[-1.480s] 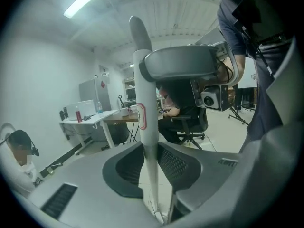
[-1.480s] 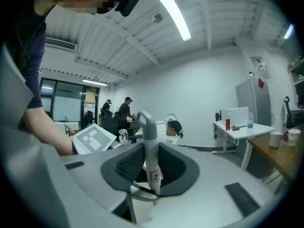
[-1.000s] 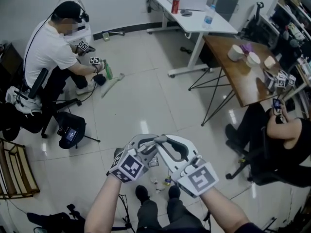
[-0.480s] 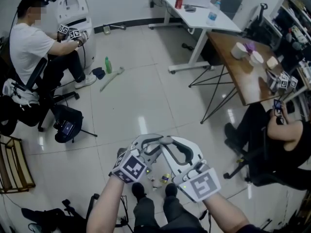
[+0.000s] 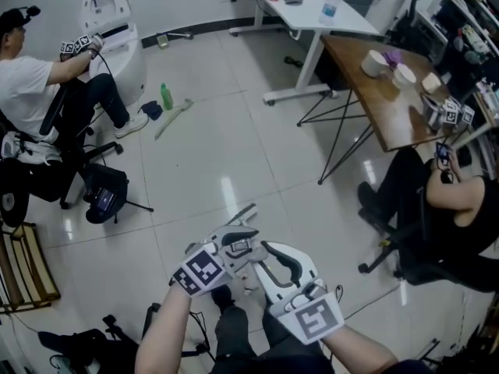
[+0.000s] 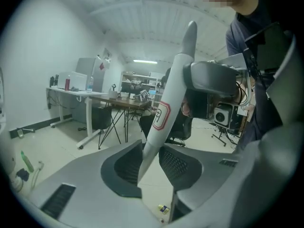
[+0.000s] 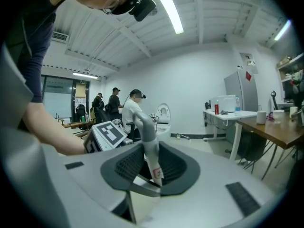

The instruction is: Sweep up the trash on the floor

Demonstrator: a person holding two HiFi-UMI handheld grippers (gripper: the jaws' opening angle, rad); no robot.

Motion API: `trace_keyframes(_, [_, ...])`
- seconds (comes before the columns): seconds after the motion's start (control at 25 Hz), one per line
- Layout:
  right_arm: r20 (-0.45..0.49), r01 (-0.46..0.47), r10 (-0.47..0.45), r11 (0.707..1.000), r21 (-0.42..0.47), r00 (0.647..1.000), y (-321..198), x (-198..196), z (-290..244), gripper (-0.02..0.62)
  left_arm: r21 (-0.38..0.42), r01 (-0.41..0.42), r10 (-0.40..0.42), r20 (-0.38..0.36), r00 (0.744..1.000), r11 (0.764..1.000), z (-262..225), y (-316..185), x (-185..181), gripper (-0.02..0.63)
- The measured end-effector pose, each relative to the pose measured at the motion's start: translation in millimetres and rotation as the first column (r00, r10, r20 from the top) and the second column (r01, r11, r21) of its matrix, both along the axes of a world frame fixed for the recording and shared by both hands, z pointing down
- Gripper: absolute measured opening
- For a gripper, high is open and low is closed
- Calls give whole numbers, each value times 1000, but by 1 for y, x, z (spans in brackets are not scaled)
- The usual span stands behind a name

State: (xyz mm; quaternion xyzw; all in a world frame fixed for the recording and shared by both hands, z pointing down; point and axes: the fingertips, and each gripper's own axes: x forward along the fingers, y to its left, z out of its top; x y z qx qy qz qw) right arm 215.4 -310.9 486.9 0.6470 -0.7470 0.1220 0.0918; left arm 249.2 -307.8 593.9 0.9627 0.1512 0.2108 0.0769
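Lower now, left gripper (image 6: 149,163) and right gripper (image 7: 149,167) loosening on handles (image 6: 166,113) (image 7: 148,148)

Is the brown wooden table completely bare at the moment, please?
No, two white round containers and a few smaller items stand on the wooden table.

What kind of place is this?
Probably a lab or test room for recording chores: a white desk, a wooden table, and a toilet standing in the open on the tiled floor with a seated person working at it.
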Motion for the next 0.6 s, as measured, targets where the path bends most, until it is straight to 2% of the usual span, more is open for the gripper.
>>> trace_keyframes(0.24, [30, 45, -43, 998, -55, 999, 35, -27, 5, 117, -37, 38, -36, 38, 999, 999, 3, 31, -25, 109])
trace_keyframes(0.6, [46, 191, -188, 979, -76, 981, 77, -57, 13, 123, -34, 191, -188, 74, 979, 981, 11, 65, -51, 110])
